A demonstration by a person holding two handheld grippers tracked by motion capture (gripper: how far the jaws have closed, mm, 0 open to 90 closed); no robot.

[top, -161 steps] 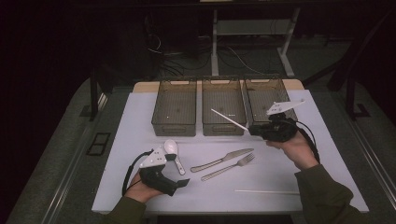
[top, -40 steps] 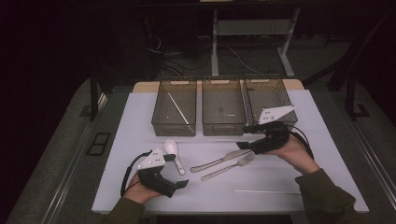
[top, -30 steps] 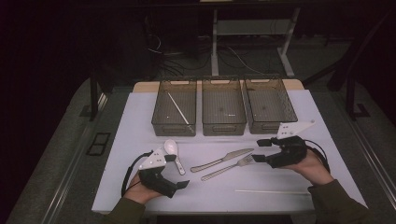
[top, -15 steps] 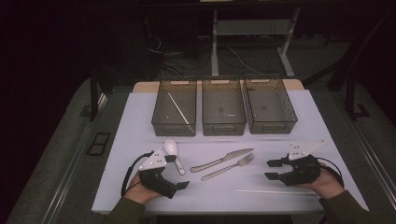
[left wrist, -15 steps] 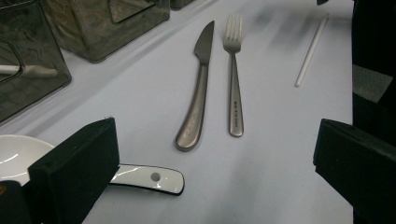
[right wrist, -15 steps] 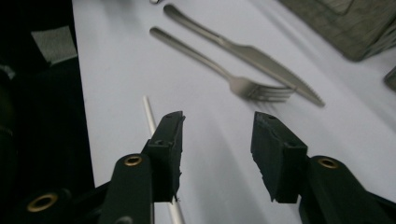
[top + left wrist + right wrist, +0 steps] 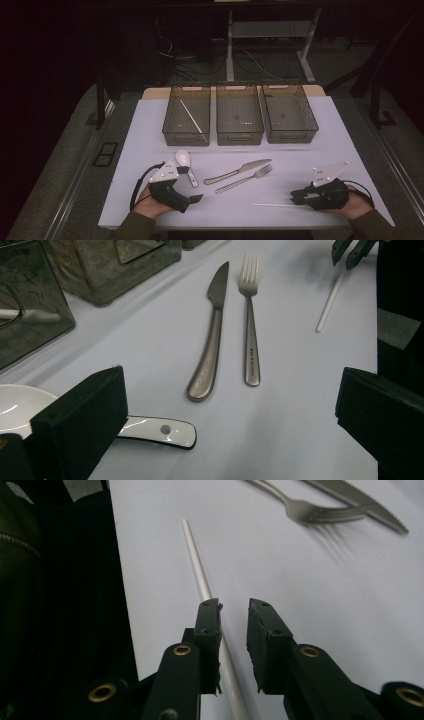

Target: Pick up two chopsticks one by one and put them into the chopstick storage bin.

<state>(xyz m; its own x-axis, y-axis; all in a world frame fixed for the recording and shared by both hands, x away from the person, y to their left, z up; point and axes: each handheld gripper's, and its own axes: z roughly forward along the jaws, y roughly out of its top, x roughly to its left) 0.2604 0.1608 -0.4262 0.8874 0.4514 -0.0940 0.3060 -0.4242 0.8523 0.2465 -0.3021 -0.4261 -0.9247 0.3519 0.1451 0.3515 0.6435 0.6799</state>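
My left gripper (image 7: 192, 199) rests on the bench (image 7: 150, 120) at about 8 o'clock from the knife, its jaws standing wide apart with nothing between them. The white spoon (image 7: 184, 159) lies just beside it, its handle running under the near jaw in the left gripper view. At the middle, the knife (image 7: 238, 171) and fork (image 7: 245, 178) lie side by side. Toward 4 o'clock lies the thin white stick (image 7: 272, 204), and my right gripper (image 7: 295, 196) sits at its right-hand end. Its jaws have just been closing; the stick (image 7: 200, 577) runs between them along the left jaw, with a gap remaining on the other side, so I am not gripping it yet.

To do this well, I judge I should centre the stick between the pads, keep the tips low on the bench and close squarely, or the stick may roll out.

The stick's near end is hidden under my gripper. Whether the left pad touches it I cannot tell.
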